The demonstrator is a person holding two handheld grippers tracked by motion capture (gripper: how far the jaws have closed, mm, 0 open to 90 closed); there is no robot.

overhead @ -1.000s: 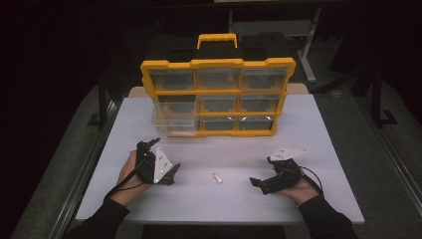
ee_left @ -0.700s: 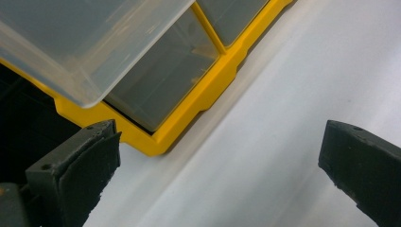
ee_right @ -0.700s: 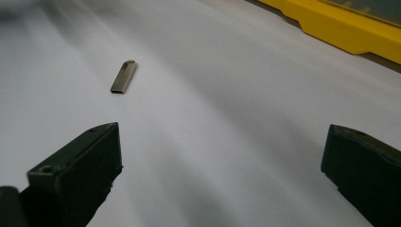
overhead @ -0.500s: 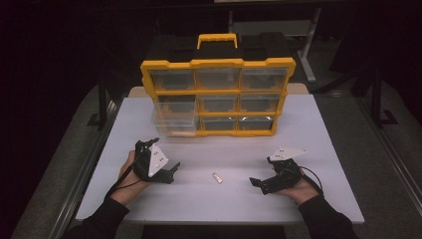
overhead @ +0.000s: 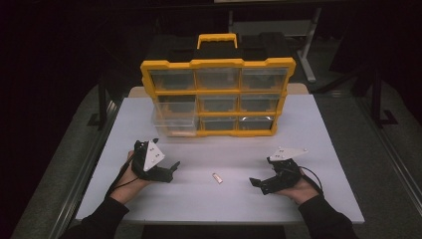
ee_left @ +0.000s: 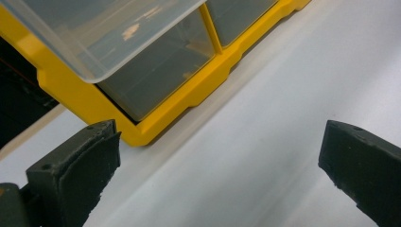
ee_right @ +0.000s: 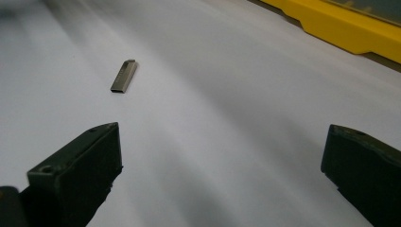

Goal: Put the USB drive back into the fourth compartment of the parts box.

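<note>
A small metal USB stick [overhead: 217, 178] lies flat on the white counter [overhead: 318, 129], in the lower middle of the high view, between the two grippers and apart from both. Its long axis runs slantwise there, from upper left to lower right. In the right gripper view the stick [ee_right: 124, 75] sits in the upper left of the frame, its long axis tilted from lower left to upper right, with a small notched end at the top. It is slim, rectangular and dull silver-grey, with a faint tan cast in the high view.

The left gripper [overhead: 170, 172] rests at the lower left of the high view, held in a hand [overhead: 130, 174]. Its fingers [ee_left: 75, 172] stand wide apart, released, with nothing between them. Past them, at the upper left of its own view, a clear drawer [ee_left: 101, 35] juts out of the yellow organizer [ee_left: 156, 123].

The right gripper [overhead: 259, 183] sits at the lower right of the high view. Its fingers [ee_right: 78, 165] are likewise spread wide and hold nothing, with bare counter between them. The organizer [overhead: 219, 97] stands upright across the upper middle of the high view.
</note>
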